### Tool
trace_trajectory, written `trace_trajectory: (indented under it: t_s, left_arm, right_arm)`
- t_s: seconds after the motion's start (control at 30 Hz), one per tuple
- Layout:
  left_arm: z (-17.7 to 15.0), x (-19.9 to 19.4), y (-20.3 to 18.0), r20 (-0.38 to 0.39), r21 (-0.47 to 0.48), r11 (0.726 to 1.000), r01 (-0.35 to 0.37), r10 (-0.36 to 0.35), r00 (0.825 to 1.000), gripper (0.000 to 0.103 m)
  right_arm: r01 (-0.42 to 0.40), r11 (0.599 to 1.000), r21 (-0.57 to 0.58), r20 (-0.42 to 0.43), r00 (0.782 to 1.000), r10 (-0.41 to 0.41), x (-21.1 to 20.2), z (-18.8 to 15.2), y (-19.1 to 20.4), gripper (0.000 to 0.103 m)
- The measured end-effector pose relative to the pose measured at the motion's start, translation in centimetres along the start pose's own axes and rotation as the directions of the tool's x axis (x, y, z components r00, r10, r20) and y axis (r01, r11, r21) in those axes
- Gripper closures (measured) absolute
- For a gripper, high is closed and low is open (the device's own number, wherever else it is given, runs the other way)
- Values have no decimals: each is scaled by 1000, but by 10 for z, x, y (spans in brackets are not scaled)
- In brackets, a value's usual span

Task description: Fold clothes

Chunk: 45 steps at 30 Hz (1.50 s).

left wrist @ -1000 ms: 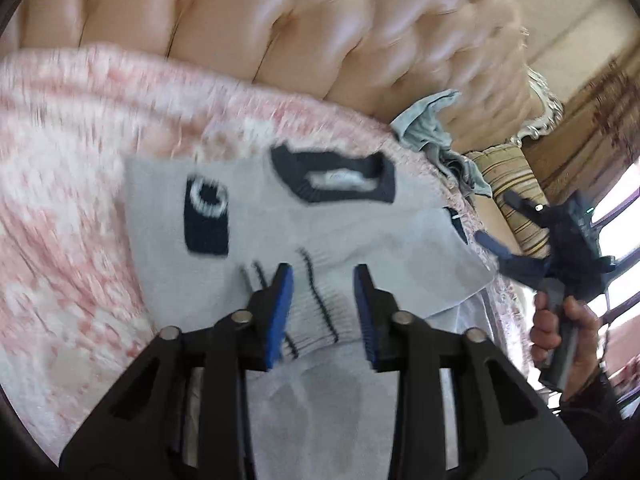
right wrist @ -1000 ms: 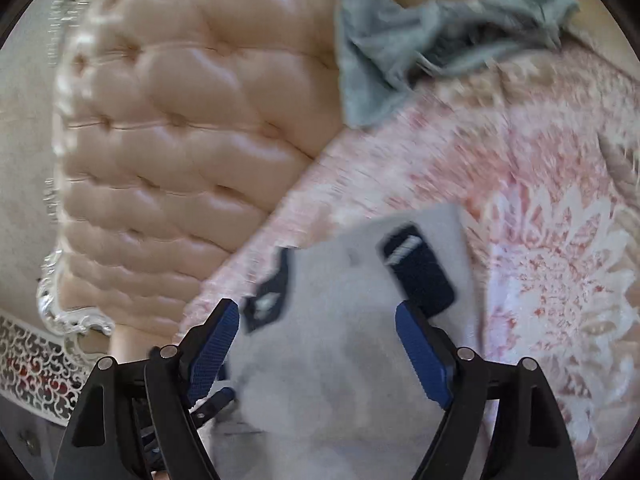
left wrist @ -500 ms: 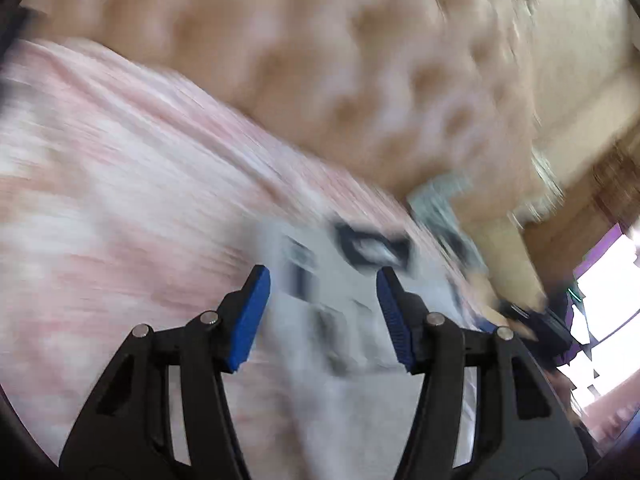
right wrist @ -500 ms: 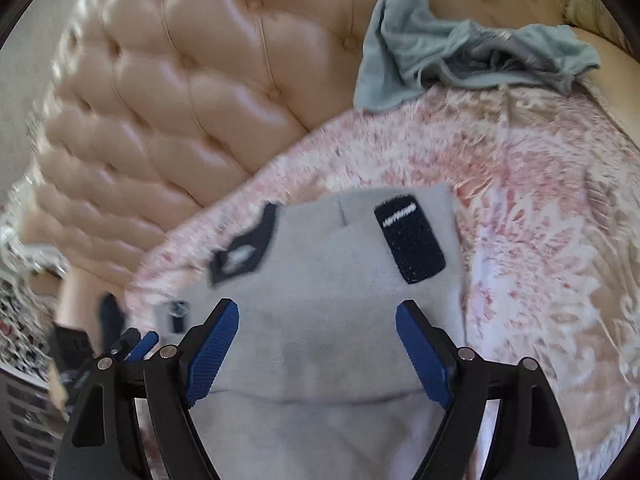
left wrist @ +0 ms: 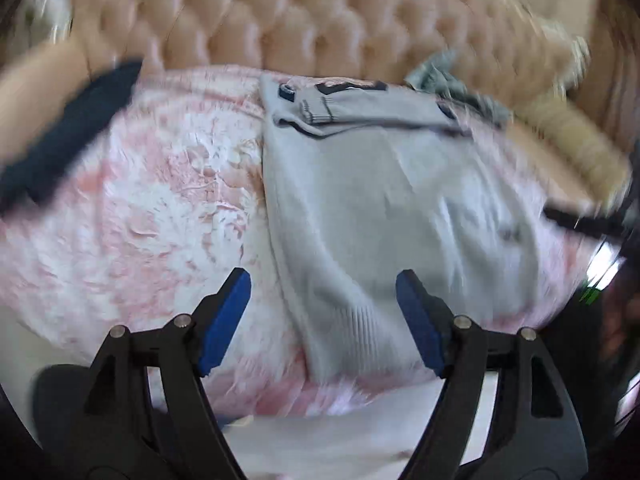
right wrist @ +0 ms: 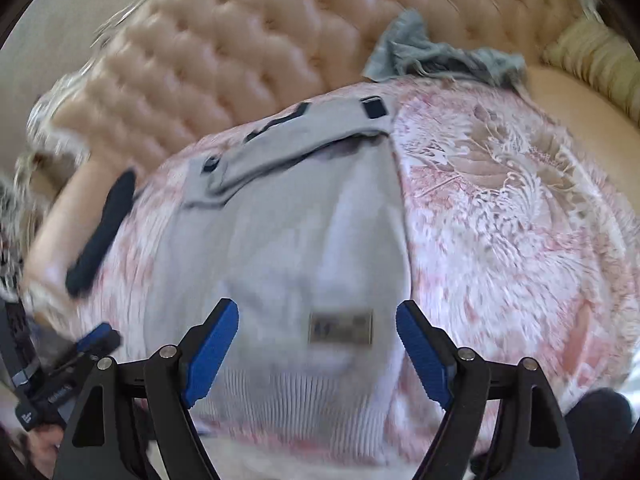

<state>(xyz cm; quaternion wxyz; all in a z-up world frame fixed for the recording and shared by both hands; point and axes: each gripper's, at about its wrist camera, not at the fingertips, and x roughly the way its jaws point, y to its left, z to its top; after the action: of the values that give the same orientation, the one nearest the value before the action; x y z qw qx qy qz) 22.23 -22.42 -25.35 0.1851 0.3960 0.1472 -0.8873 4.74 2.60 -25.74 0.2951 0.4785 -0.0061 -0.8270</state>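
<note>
The grey sweater (right wrist: 280,216) lies flat on the pink bedspread (right wrist: 500,220), sleeves apparently folded across its far end. Soft, limp knit: best pinched at the ribbed near hem. Left hand-held gripper (left wrist: 323,320) and right hand-held gripper (right wrist: 318,352) both gape wide, empty.

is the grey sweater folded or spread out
Partly folded: the sweater has its sleeves laid across the top, while its body lies flat on the pink blanket.

Motion blur smears my view: sweater label (right wrist: 341,327) unreadable; dark object (left wrist: 68,132) at left unidentifiable.
</note>
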Motion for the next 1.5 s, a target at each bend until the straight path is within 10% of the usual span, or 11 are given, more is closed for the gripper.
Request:
trace_trajectory:
  t_s: [0.33,0.6,0.93,1.07,1.2,1.3,1.5]
  left_arm:
    - [-5,-22,3,-74,-31,998,62,-64,995,31]
    - [-3,-3,-10,-166,-13,998,65,-66,984,71]
    - [25,-20,-9,-153,-9,1000,-6,4,988,73]
    - [42,-39,-16,-106,18,1000,-5,7,994,71]
    - [56,-54,-22,-52,49,999,-22,24,998,26]
    - [60,-62,-23,-7,72,993,-99,100,995,16]
    - [66,-88,-20,169,25,979,-203,196,966,14]
  right_arm:
    - [44,999,-17,-12,999,-44,-22,-37,-7,21]
    - [31,997,-68,-60,998,-35,-1,-37,4,21]
    - [85,969,-231,141,989,-54,-34,-32,40,21]
    - [198,932,-305,262,958,-118,-65,-19,62,20]
    - [310,900,-307,347,917,-198,-86,-7,75,6]
    - [381,889,-254,397,880,-263,-94,-6,76,0]
    - [458,875,-160,549,777,-306,-122,-7,80,0]
